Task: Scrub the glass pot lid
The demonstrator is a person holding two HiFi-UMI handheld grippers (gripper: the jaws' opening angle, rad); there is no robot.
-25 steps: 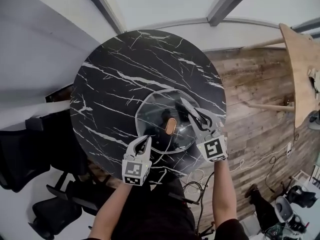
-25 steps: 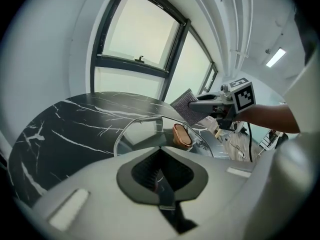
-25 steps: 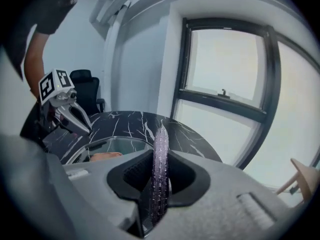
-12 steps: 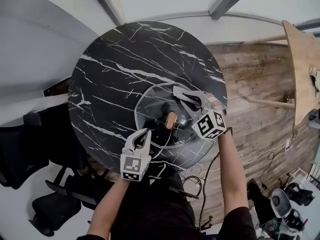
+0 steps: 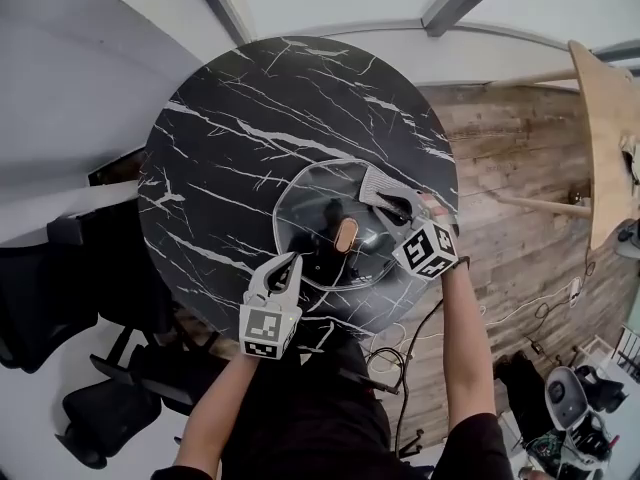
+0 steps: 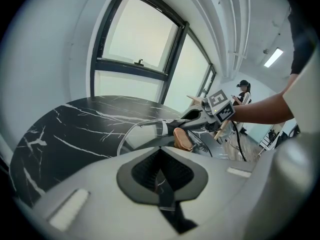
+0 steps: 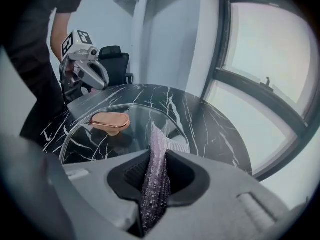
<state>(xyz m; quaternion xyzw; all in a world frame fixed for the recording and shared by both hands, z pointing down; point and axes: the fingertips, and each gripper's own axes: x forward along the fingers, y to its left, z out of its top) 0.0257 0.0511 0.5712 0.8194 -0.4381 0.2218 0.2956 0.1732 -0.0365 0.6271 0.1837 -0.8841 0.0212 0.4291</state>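
Right gripper (image 5: 392, 206): your jaws are pinched on a lilac-grey glittery scrub cloth (image 5: 378, 183), which stands up as a fold between the pads in the right gripper view. Its free end trails onto the far-right part of the round clear glass pot lid (image 5: 315, 218).

Left gripper (image 5: 288, 263): jaws pressed together with nothing between them. The tips sit at the lid's near-left rim. Whether they bear on the rim or only rest beside it cannot be told.

Position: the lid lies flat, copper-coloured oval knob (image 5: 345, 235) upward. It sits on the near-right part of the round black marble-veined table (image 5: 250, 138).

Change over the last second: your right gripper was low on the lid's near-right side. It has since swept along the right edge, away from you, and the cloth has gone with it to the far-right rim. Your left gripper has kept its station at the near-left rim. The lid looks to lie in the same spot on the table.

Reading: that sweep looks like one scrubbing stroke along the right arc, so the scrub is under way, not finished. The centre around the knob and the left half appear still to be covered.

Caution: the lid may slide on the smooth top if you press sideways, so keep the left tips against the rim.
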